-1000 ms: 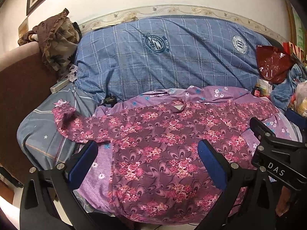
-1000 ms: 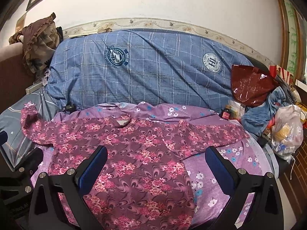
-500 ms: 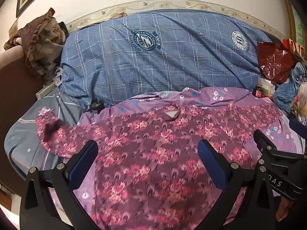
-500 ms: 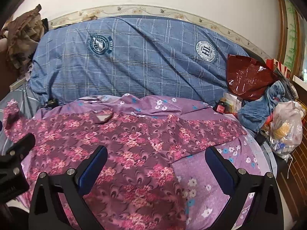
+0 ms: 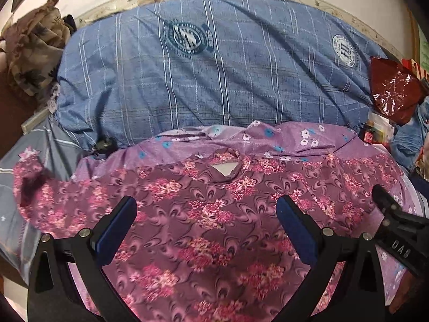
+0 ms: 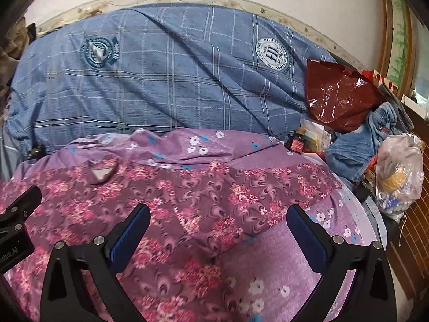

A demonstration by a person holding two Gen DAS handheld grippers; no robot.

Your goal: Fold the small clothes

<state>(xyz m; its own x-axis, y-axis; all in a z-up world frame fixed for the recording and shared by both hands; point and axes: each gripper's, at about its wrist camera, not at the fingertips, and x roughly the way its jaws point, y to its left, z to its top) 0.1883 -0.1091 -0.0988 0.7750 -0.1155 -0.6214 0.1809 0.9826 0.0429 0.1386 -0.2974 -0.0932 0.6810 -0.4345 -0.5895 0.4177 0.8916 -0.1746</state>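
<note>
A maroon long-sleeved shirt with pink flowers (image 5: 214,214) lies spread flat, collar away from me, on a purple flowered sheet (image 5: 295,139). It also shows in the right wrist view (image 6: 174,201). Its left sleeve (image 5: 34,187) reaches out over a grey striped cloth. Its right sleeve (image 6: 295,182) lies toward the sheet's right edge. My left gripper (image 5: 206,214) is open and empty above the shirt's chest. My right gripper (image 6: 218,222) is open and empty above the shirt's right side. Each gripper's body shows at the edge of the other's view.
A big blue checked pillow (image 5: 214,80) lies along the wall behind the shirt. A red plastic bag (image 6: 337,99), a small bottle (image 6: 297,142), blue jeans (image 6: 359,145) and a clear bag (image 6: 399,177) crowd the right. Brown clothes (image 5: 32,53) pile at the back left.
Both grippers have moved forward and lower over the shirt, so it looks larger and closer. Both stay open and empty. The shirt has not moved.
</note>
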